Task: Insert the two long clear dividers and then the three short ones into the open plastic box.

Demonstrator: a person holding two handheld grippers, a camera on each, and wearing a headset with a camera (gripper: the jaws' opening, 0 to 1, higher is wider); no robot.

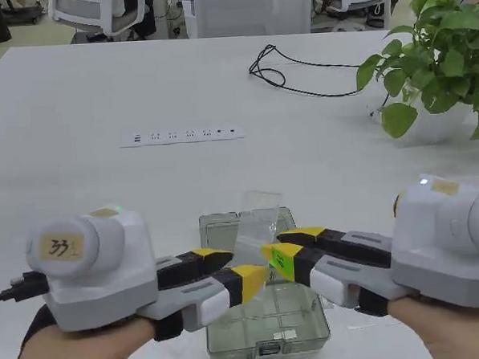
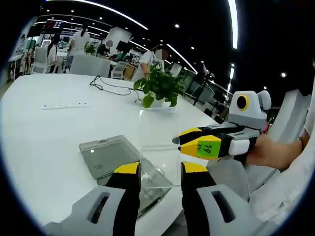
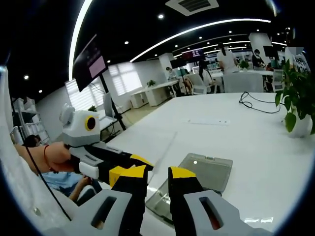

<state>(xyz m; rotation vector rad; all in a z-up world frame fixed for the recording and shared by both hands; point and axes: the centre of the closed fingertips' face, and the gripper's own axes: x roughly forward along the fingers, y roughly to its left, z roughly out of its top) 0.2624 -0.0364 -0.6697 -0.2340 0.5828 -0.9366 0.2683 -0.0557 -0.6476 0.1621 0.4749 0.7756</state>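
Our right gripper [image 1: 273, 247] pinches the clear divider [image 1: 259, 215] at its lower end, keeping it upright. Our left gripper [image 1: 240, 266] flanks it just beside, probably to steady it, though we cannot tell whether it grips. Beneath both fingertips waits the open plastic box [image 1: 311, 320], ready for lowering.

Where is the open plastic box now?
In the head view the open plastic box lies on the white table at bottom centre, below the tips of the left gripper and right gripper.
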